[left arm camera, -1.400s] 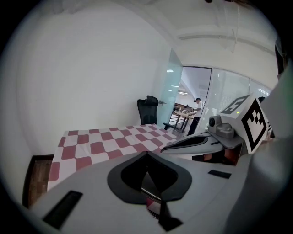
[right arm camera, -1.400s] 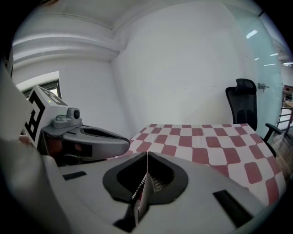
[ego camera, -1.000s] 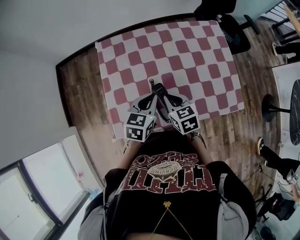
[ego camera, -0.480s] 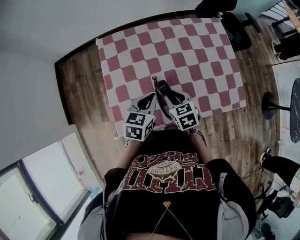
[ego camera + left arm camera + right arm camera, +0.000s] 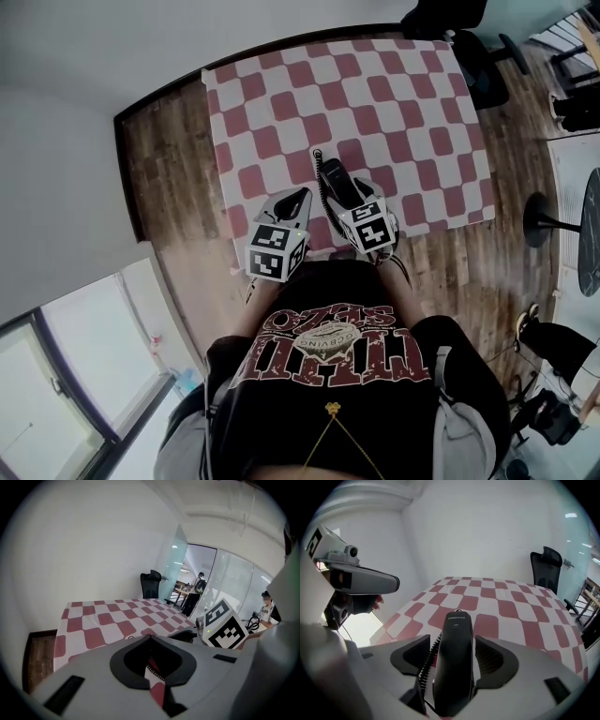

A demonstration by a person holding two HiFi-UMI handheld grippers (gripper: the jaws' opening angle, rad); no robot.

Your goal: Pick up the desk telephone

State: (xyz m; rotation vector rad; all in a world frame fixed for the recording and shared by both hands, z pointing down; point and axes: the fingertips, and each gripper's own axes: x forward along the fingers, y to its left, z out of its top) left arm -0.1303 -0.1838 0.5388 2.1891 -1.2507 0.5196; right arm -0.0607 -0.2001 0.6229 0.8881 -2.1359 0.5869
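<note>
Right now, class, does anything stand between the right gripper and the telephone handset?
Nothing visible does. The jaws of the right gripper have just been opening and stand apart on either side of the telephone handset, which lies directly between them, pads not pressing it. Its coiled cord runs along its left side.

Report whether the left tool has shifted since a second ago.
Yes, slightly. The left tool has drawn leftward in the head view, toward the checked tablecloth's left edge and away from the telephone handset.
</note>
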